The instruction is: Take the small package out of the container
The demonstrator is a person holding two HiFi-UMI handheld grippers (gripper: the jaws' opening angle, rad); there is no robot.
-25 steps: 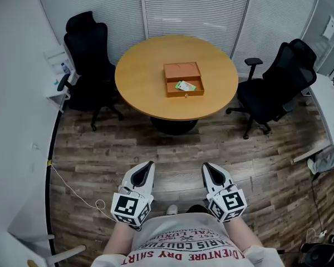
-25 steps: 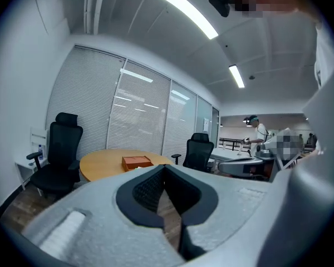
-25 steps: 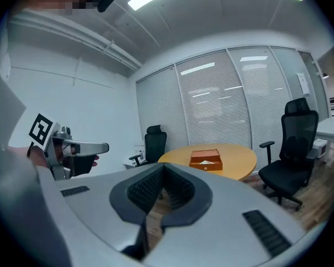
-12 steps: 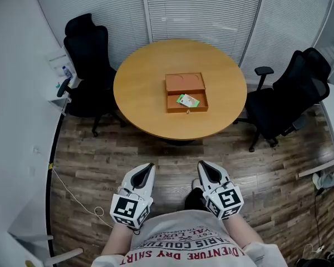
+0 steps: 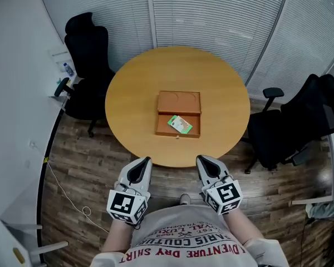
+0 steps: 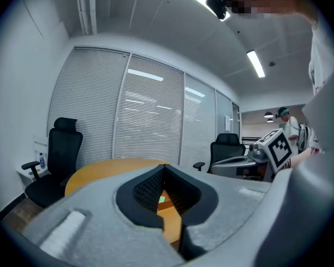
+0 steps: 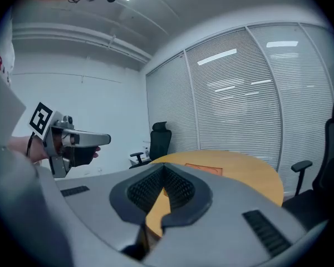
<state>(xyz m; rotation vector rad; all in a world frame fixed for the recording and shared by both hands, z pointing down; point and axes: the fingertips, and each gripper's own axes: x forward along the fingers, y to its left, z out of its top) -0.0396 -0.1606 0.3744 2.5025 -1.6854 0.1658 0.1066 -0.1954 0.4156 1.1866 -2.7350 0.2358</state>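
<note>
A small green-and-white package [image 5: 180, 124] lies in the open tray of an orange-brown container [image 5: 179, 102] on the round wooden table [image 5: 133, 93]. Both grippers are held low in front of the person's body, short of the table's near edge and well away from the container. The left gripper [image 5: 145, 161] and the right gripper [image 5: 203, 159] have their jaws together with nothing between them. In the left gripper view a bit of the green package [image 6: 162, 198] shows through the gap under the meeting jaws. The right gripper view catches the container [image 7: 203, 168] far off on the table.
Black office chairs stand at the table's far left [image 5: 89, 54] and right [image 5: 300, 121]. Slatted blinds [image 5: 211, 15] close off the back. A thin cable [image 5: 67, 193] trails over the wood floor at the left, near a white side shelf [image 5: 61, 71].
The person has stepped closer to the table, so table and container sit nearer and lower in the head view. Both grippers keep their place by the body, still shut.
</note>
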